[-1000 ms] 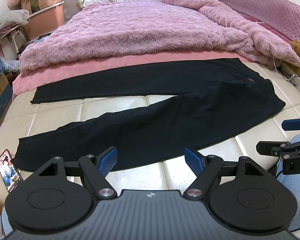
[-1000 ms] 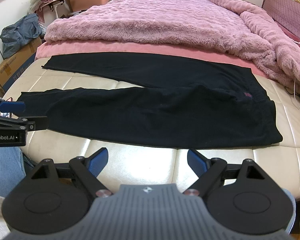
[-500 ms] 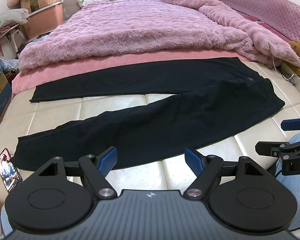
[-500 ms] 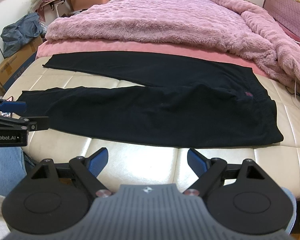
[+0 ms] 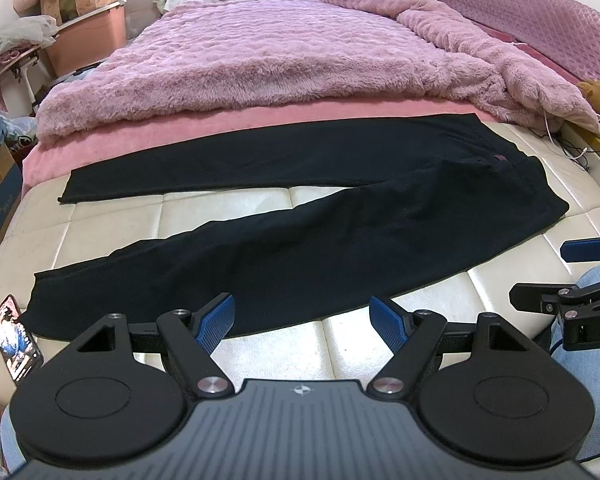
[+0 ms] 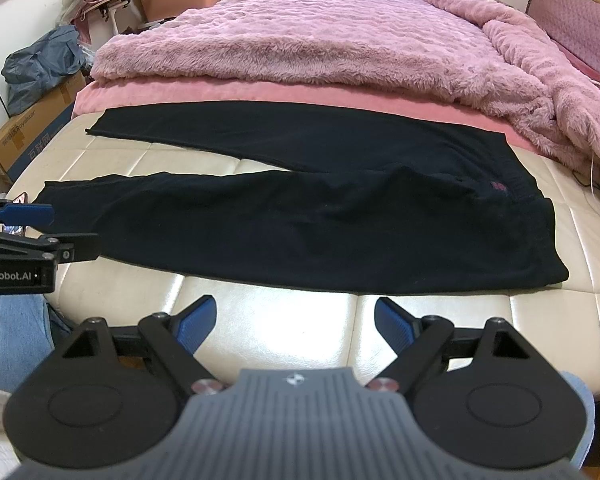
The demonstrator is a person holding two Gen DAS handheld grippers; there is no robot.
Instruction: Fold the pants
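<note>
Black pants (image 5: 300, 216) lie spread flat on the cream quilted mattress (image 5: 220, 208), waistband at the right, the two legs running left in a V; they also show in the right wrist view (image 6: 320, 216). My left gripper (image 5: 302, 322) is open and empty, hovering just short of the near leg's front edge. My right gripper (image 6: 296, 322) is open and empty over bare mattress in front of the pants. Each gripper shows at the edge of the other's view, the right one (image 5: 572, 276) and the left one (image 6: 28, 232).
A fluffy pink blanket (image 5: 280, 48) covers the bed beyond the pants. A phone (image 5: 16, 338) lies at the mattress's left corner. Boxes and bags (image 6: 40, 80) stand on the floor to the left. A white cable (image 5: 556, 132) lies at the right edge.
Both views have shifted only slightly; the left gripper drifted a little, so the phone sits lower and farther left. The pants have not moved and both grippers stay open.
</note>
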